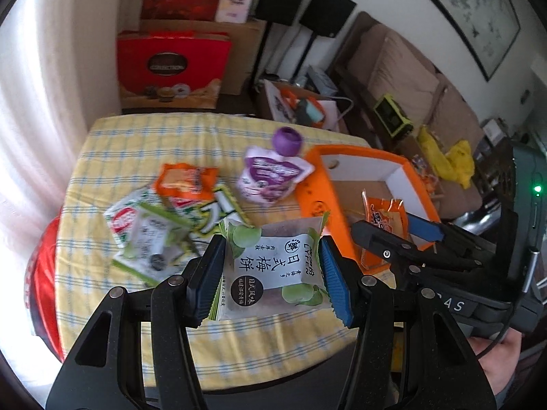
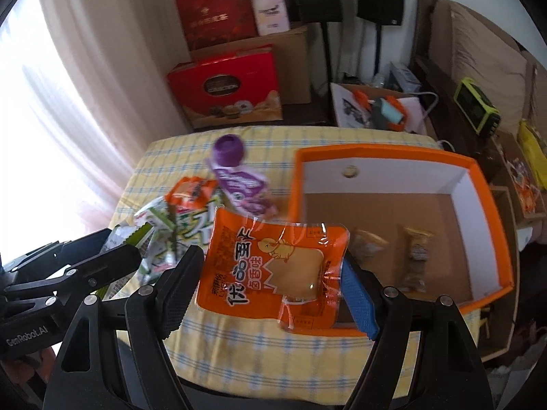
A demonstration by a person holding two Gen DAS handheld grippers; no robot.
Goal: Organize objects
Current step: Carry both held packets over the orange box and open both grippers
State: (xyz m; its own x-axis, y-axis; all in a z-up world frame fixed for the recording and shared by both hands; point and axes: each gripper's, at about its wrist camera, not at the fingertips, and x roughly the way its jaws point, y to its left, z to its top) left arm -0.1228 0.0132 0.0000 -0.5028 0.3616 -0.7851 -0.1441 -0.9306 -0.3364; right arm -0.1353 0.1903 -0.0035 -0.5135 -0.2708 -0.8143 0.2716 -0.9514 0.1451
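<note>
While both hang above the checked table (image 1: 112,143): left gripper (image 1: 271,270) clamped on plum packet (image 1: 273,266), right gripper (image 2: 270,280) on orange egg packet (image 2: 273,270).

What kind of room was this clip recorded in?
Most likely a home living room: a cushioned sofa along the wall, a framed painting above it, and stacked gift boxes behind a checked-cloth table.
</note>
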